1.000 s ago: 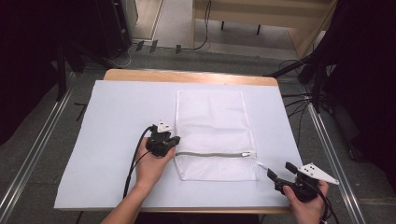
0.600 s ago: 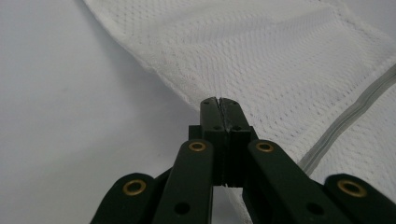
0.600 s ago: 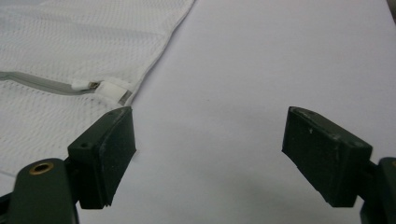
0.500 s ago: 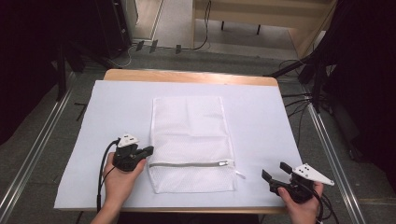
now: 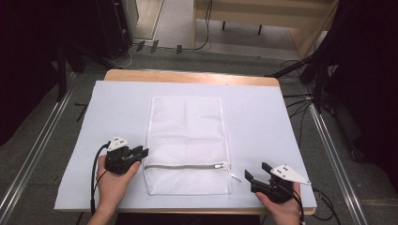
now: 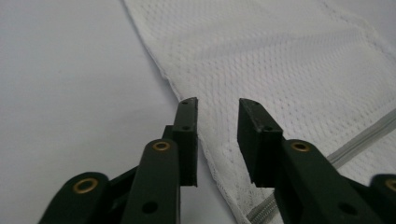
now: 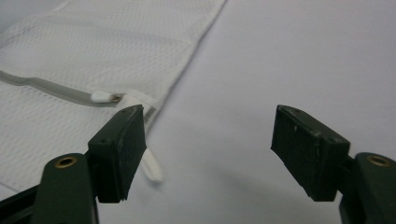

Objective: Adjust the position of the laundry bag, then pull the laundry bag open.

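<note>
The bag (image 5: 187, 145) has slid left with my left gripper (image 5: 141, 152), now mid-worktop (image 5: 281, 108). Left jaws gape narrowly, empty, at its left edge. My right gripper (image 5: 256, 176) waits right of the bag, jaws wide, empty.

- You have one white mesh laundry bag (image 5: 187, 143), its left edge running up between your left gripper's jaws.
- One grey zipper (image 5: 183, 166) crosses it, with one white pull tab (image 7: 152, 165) just beyond your right gripper's left-hand jaw.
- One white sheet (image 5: 263, 117) covers one wooden table (image 5: 187, 76).
- You hold two grippers: the left gripper (image 5: 140, 153), jaws a little apart, and the right gripper (image 5: 252, 171), jaws spread wide.
- Two hands: left hand (image 5: 112, 183), right hand (image 5: 280, 210).
</note>
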{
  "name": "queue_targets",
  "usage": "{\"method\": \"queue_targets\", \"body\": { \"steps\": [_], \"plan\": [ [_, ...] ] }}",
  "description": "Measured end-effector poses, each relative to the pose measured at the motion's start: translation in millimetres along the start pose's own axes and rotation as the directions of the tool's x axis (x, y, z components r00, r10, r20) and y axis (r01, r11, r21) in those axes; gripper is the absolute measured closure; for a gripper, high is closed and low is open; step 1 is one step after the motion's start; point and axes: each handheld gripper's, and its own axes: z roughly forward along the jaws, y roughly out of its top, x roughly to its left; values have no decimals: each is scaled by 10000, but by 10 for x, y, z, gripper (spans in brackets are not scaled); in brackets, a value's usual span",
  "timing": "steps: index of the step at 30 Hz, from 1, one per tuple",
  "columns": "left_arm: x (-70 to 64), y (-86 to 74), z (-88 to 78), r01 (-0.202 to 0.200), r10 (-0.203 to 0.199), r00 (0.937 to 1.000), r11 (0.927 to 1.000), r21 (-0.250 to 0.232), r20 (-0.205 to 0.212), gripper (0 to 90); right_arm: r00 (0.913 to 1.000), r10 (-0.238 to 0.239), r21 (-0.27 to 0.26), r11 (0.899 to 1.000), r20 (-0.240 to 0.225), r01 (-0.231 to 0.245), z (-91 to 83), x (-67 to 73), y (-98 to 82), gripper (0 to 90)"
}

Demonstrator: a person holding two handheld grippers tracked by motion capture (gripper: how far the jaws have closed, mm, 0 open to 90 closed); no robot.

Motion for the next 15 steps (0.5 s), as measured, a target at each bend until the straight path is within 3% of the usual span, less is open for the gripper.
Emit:
{"method": "queue_targets", "body": {
  "steps": [1,3,4,5,6,11,15],
  "plan": [
    [6,8,-24,99,-99,10000,9999,-128,1,647,10000,0,0,10000,0,0,0,0,0,291],
    [6,23,-65,183,-181,9998,9991,-383,57,605,9985,89,155,9998,-537,-81,68,123,13,424],
    [-16,35,-88,191,-186,9998,9983,-552,101,599,9957,191,206,9996,-901,-173,93,145,15,451],
    [-16,35,-88,191,-186,9998,9983,-552,101,594,9957,191,206,9996,-901,-173,93,145,15,451],
    [-53,41,-101,174,-157,9995,9978,-645,269,589,9923,346,254,9992,-1193,-317,140,200,14,506],
    [-169,49,-76,85,-40,9975,9979,-641,706,581,9913,583,-50,9982,-1177,-593,192,268,8,534],
    [-378,53,-2,-230,291,9918,9985,-499,1243,586,9930,669,101,9978,-977,-662,260,282,6,576]
  ]
}}
